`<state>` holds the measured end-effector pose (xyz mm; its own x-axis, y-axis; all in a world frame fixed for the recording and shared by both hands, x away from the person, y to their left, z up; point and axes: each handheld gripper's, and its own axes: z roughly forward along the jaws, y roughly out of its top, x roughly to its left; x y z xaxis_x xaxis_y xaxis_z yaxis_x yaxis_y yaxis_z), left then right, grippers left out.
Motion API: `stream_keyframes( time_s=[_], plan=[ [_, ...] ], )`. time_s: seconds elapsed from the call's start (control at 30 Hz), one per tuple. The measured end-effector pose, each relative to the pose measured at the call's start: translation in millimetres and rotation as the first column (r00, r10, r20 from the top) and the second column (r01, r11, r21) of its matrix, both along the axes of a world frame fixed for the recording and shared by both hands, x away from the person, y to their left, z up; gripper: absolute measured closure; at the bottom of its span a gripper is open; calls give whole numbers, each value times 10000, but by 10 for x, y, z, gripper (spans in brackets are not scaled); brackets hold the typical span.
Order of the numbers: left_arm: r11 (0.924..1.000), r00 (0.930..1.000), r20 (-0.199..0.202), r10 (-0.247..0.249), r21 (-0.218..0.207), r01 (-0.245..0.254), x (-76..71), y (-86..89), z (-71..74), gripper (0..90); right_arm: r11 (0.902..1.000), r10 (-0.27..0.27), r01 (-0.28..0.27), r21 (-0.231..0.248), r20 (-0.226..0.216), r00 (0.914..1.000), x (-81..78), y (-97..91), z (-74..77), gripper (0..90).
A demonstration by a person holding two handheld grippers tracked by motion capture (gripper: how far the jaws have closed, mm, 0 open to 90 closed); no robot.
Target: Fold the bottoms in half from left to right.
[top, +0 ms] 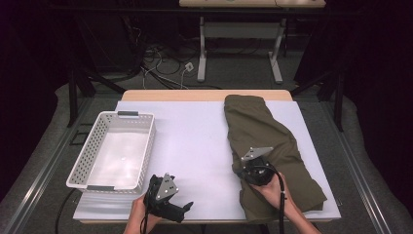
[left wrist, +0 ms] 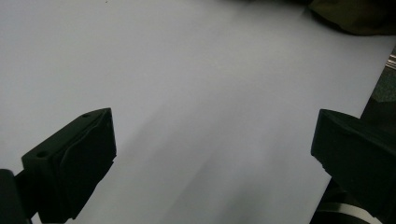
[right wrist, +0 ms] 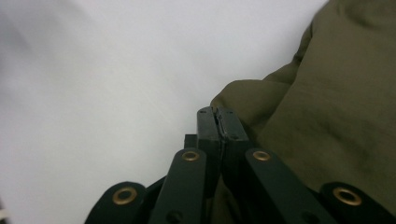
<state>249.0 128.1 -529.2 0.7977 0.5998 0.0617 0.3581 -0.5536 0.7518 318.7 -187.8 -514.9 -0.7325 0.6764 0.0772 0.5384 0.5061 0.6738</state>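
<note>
Right tongs (right wrist: 218, 112) pinched shut on left edge of the folded olive-green cloth garment (top: 265, 141), right of the white perforated plastic basket (top: 100, 134). Left tongs (left wrist: 212, 154) open, idle. Grasp step; next: lift toward basket.

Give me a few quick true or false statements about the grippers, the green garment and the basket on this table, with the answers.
1. The right gripper has its jaws shut at the edge of the olive garment. True.
2. The left gripper is clamped on the garment. False: its jaws stand wide open over bare white table cover.
3. The white basket holds the garment. False: the basket is empty and the garment lies on the table's right side.
4. The basket sits on the left side of the table. True.
</note>
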Motion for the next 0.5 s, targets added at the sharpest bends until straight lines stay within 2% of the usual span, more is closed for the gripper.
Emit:
stream_keyframes(
  time_s=[0.03,0.1,0.17,0.23,0.27,0.3,0.33,0.37,0.5],
  plan=[
    [10000,10000,-44,-67,12,67,11,7,-1,0,9992,214,-219,344,151,9997,-20,-16,7,897],
    [10000,10000,-4,-20,47,20,17,1,-8,0,9975,299,-314,637,236,9993,-46,-31,-5,897],
    [9999,9998,-157,-78,94,80,15,-7,-5,0,9997,189,-192,153,230,9996,-16,-10,-59,889],
    [10000,10000,-47,-70,48,70,10,-14,-16,0,9984,5,-15,-569,-178,9998,42,-8,-133,860],
    [10000,10000,-65,-65,50,65,9,-11,-15,0,9957,-129,107,-917,-232,9996,58,-4,-167,810],
    [10000,10000,-71,-37,61,37,9,-8,-12,0,9973,-111,89,-724,-296,9995,57,-3,-182,777],
    [9999,10000,19,-45,99,45,14,-2,-10,0,9967,12,-29,-811,-202,9998,49,2,-170,726],
    [9999,10000,28,-46,89,46,16,2,-11,0,9963,69,-78,-857,-117,9999,27,17,-130,671],
    [10000,10000,-46,27,17,-27,12,13,-10,0,9985,343,-336,-428,147,9993,-21,13,-6,473]
  ],
)
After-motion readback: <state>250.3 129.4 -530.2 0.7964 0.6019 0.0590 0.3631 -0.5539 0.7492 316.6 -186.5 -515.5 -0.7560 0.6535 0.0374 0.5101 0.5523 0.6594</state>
